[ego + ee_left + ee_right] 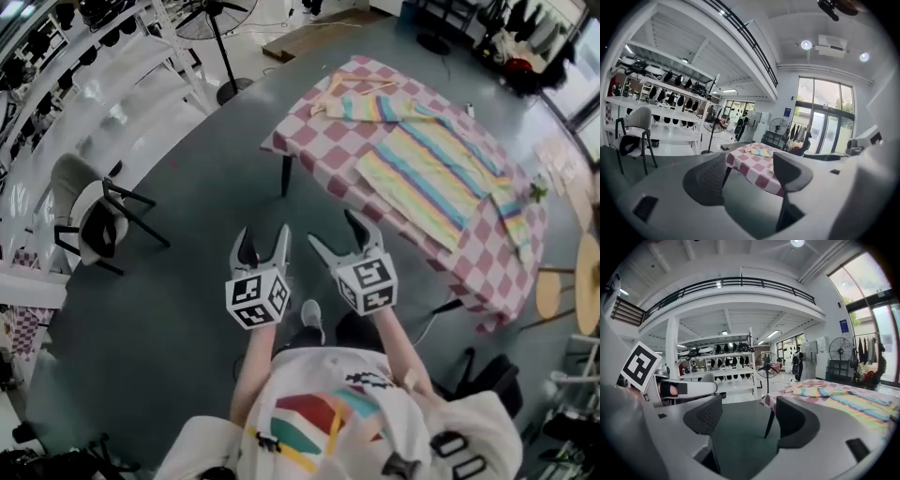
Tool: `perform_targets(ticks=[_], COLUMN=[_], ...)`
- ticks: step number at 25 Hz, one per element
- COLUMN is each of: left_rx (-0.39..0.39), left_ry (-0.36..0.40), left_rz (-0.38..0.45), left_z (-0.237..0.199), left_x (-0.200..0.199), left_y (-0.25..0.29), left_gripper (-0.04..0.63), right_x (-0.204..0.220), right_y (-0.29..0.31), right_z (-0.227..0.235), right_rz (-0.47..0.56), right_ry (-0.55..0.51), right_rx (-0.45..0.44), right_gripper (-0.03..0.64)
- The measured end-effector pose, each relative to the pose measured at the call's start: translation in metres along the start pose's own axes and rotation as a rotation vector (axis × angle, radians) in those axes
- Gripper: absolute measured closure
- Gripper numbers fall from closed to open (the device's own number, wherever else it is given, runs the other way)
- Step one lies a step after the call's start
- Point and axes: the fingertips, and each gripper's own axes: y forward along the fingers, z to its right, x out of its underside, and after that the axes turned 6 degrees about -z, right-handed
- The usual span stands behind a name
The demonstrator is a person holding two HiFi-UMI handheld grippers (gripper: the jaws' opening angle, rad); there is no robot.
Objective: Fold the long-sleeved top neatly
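A pastel striped long-sleeved top (429, 159) lies spread flat on a table with a pink-and-white checked cloth (319, 141). One sleeve bends toward the far left corner, the other reaches the right edge. Both grippers hang in the air well short of the table, over the grey floor. My left gripper (263, 246) is open and empty. My right gripper (342, 235) is open and empty too. The left gripper view shows the top (761, 150) far off on the table. In the right gripper view the top (848, 397) lies to the right, past the jaws.
A white chair with black legs (89, 214) stands at the left beside white shelving (103, 70). A floor fan (217, 37) stands behind the table. A round wooden stool (572, 286) is at the right. Grey floor (187, 281) lies between me and the table.
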Motion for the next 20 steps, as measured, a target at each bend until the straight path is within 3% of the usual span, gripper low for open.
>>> perform_targets(ticks=[13, 20], left_rx=[-0.045, 0.030], left_ry=[-0.029, 0.022], left_rz=[-0.017, -0.059], left_z=[-0.021, 0.029], left_x=[-0.011, -0.010], left_y=[0.034, 0.068], left_gripper=[0.299, 0.299], right_x=[-0.011, -0.008], right_y=[0.052, 0.029], right_z=[0.003, 0.064], right_rz=[-0.041, -0.027], right_ry=[-0.010, 0.042], right_rx=[-0.071, 0.030], right_gripper=[0.282, 0.281])
